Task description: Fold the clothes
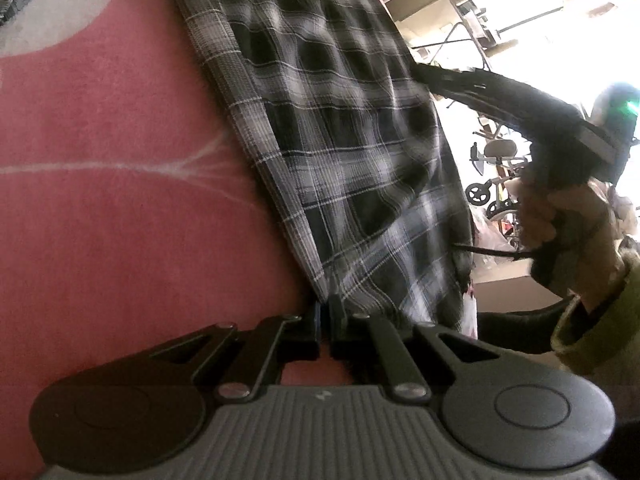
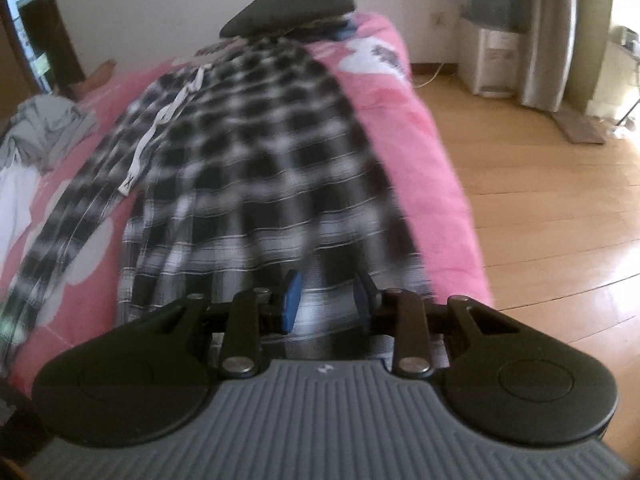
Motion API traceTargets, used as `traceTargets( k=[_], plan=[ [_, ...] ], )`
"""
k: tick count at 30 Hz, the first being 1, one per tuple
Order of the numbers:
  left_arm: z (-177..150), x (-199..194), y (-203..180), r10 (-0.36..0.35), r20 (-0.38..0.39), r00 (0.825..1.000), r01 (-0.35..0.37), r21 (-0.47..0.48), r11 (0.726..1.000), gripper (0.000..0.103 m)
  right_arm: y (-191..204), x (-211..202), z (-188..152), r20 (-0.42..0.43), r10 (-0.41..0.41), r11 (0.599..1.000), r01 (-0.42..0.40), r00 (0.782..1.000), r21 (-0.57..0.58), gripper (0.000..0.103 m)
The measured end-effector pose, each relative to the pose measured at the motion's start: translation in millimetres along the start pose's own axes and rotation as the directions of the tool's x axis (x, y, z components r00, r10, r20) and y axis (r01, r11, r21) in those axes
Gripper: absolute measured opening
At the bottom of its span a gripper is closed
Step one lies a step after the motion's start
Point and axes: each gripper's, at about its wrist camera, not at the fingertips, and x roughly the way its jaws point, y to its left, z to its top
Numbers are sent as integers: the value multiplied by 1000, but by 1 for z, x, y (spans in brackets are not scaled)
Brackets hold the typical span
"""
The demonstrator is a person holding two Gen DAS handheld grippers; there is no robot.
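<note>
- Left wrist view: the left gripper (image 1: 325,320) is seen with its jaws pressed together on the near hem of the plaid shirt (image 1: 340,140).
- From that pinch the plaid shirt is drawn up and away across the pink bed cover (image 1: 100,220), its left edge lying against the cover.
- To the right of the shirt, the right gripper (image 1: 432,70) is seen from the side, its tip at the shirt's right edge; whether it touches the cloth cannot be told.
- The right gripper's handle is held by a hand (image 1: 576,232) with a yellow-green cuff (image 1: 592,332).
- Right wrist view: the right gripper (image 2: 326,300) is shown with its blue pads (image 2: 291,300) spread apart, just above the shirt's near hem; the jaws are opening and no cloth is pinched.
- The plaid shirt (image 2: 256,152) is spread lengthwise on the bed, one sleeve (image 2: 60,232) stretched along its left side.
- Beyond the shirt's far end a dark folded pile (image 2: 288,10) is stacked.
- Left of the shirt, grey and white clothes (image 2: 44,132) are heaped.
- Right of the shirt, past the bed's edge, a wooden floor (image 2: 540,208) is visible.
</note>
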Motion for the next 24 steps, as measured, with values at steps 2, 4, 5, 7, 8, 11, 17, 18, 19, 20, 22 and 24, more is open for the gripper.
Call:
traceTargets(
  k=[2, 4, 5, 7, 8, 11, 17, 18, 19, 20, 22, 24],
  plan=[
    [-3, -5, -2, -6, -3, 1000, 6, 24, 1000, 9, 6, 16, -3, -47, -8, 1000, 8, 999, -4, 34],
    [-5, -13, -6, -33, 18, 999, 31, 78, 996, 23, 3, 27, -9, -76, -29, 999, 31, 997, 31, 34],
    [-7, -19, -8, -44, 47, 998, 38, 113, 993, 26, 1, 27, -11, -65, -28, 998, 31, 998, 60, 34],
    [-8, -33, -12, -41, 106, 993, 21, 181, 983, 37, 2, 22, -8, -58, -33, 993, 39, 998, 110, 35],
    [-7, -38, -12, -36, 132, 991, 8, 205, 979, 38, 4, 20, -7, -52, -36, 991, 42, 998, 126, 37],
    [1, -52, -7, -15, 198, 980, -32, 228, 973, 45, 11, 13, -5, -33, -50, 984, 55, 998, 172, 37],
    [21, -67, 13, -31, 255, 967, -11, 161, 987, 56, 24, -1, -8, 12, -139, 965, 133, 990, 225, 53],
    [23, -69, 15, -36, 257, 966, -4, 153, 988, 59, 26, -3, -8, 16, -156, 961, 148, 988, 234, 56],
    [26, -71, 17, -40, 258, 965, 2, 146, 989, 61, 29, -5, -9, 20, -173, 956, 163, 985, 244, 57],
    [28, -73, 19, -44, 260, 965, 8, 139, 990, 62, 32, -6, -9, 24, -190, 951, 178, 981, 253, 60],
    [32, -71, 18, -53, 264, 963, 14, 146, 989, 64, 35, -11, -10, 33, -226, 942, 210, 974, 262, 63],
    [36, -70, 17, -61, 267, 962, 19, 155, 988, 65, 38, -19, -11, 46, -265, 935, 245, 963, 255, 69]
  ],
)
